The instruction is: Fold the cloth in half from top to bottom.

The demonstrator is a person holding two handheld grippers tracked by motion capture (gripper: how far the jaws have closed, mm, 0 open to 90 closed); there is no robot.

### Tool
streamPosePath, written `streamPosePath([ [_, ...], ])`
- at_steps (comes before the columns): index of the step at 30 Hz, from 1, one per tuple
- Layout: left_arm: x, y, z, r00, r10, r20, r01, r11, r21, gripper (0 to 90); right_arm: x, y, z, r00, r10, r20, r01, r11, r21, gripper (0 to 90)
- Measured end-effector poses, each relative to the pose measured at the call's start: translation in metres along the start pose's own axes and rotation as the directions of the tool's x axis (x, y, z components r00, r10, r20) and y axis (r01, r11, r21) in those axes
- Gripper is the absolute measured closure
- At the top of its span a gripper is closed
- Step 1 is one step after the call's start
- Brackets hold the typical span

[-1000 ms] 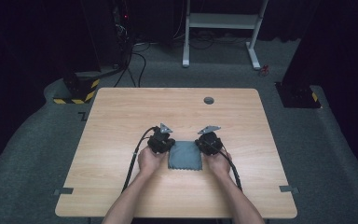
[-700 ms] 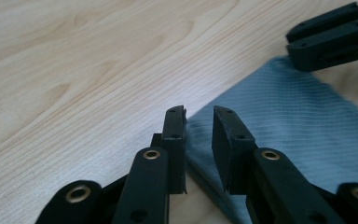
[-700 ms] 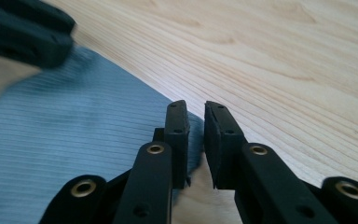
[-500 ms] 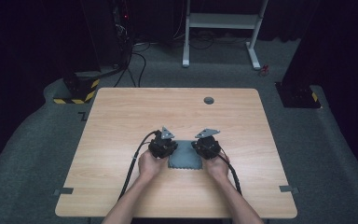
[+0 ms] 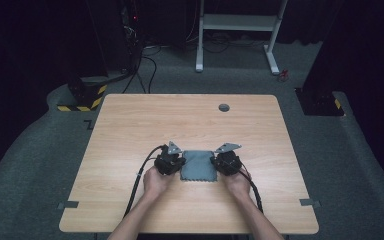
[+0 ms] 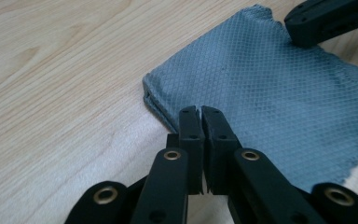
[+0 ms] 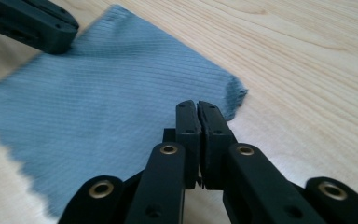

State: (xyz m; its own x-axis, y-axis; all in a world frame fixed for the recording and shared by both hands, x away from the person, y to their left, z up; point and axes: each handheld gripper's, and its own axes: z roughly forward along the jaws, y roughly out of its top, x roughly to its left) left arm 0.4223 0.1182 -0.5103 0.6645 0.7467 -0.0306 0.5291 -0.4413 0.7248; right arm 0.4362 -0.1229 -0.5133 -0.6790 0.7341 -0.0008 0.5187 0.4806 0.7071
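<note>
Both hands have drawn closer together across the folded blue-grey cloth [image 5: 198,172] since a second ago.
Left gripper [image 6: 200,111] and right gripper [image 7: 197,105], jaws pressed together, rest on its side edges; soft, light, probably best pinched at corners.

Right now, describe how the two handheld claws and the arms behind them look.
Both the left claw and the right claw are black, each topped by a grey three-cornered plate. Close up, each has two flat black jaws on linked bars with brass-coloured rivets. A black cable trails from the left claw, another from the right. The forearms are bare, with no sleeves in sight.
</note>
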Motion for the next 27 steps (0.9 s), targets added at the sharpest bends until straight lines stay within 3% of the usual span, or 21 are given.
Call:
streamPosePath([
  [4, -0.013, -0.007, -0.009, 0.9990, 0.022, 0.039, -0.021, 0.9995, -0.025, 83.9, 0.012, -0.005, -0.015, 0.9976, -0.006, -0.068, 0.003, 0.9989, -0.046, 85.4],
  [8, -0.024, -0.015, -0.008, 0.9972, 0.052, 0.054, -0.052, 0.9986, -0.010, 79.9, 0.025, -0.014, -0.018, 0.9954, -0.047, -0.083, 0.045, 0.9985, -0.030, 84.3],
  [13, -0.026, -0.025, -0.011, 0.9973, 0.051, 0.053, -0.050, 0.9985, -0.024, 77.6, 0.023, -0.027, -0.018, 0.9958, -0.046, -0.079, 0.044, 0.9987, -0.027, 81.2],
  [16, -0.029, -0.028, -0.014, 0.9974, 0.065, 0.029, -0.064, 0.9976, -0.027, 76.6, 0.026, -0.030, -0.022, 0.9954, -0.082, -0.049, 0.080, 0.9964, -0.027, 77.0],
  [22, -0.032, -0.031, -0.016, 0.9979, 0.062, 0.019, -0.061, 0.9974, -0.037, 73.5, 0.024, -0.036, -0.025, 0.9977, -0.037, -0.057, 0.035, 0.9985, -0.042, 72.9],
  [25, -0.035, -0.033, -0.018, 0.9974, 0.069, 0.019, -0.068, 0.9970, -0.037, 66.0, 0.027, -0.037, -0.025, 0.9986, -0.042, -0.032, 0.040, 0.9981, -0.046, 70.3],
  [27, -0.037, -0.035, -0.019, 0.9964, 0.080, 0.027, -0.079, 0.9961, -0.041, 59.5, 0.025, -0.038, -0.025, 0.9986, -0.035, -0.040, 0.033, 0.9981, -0.052, 69.0],
])
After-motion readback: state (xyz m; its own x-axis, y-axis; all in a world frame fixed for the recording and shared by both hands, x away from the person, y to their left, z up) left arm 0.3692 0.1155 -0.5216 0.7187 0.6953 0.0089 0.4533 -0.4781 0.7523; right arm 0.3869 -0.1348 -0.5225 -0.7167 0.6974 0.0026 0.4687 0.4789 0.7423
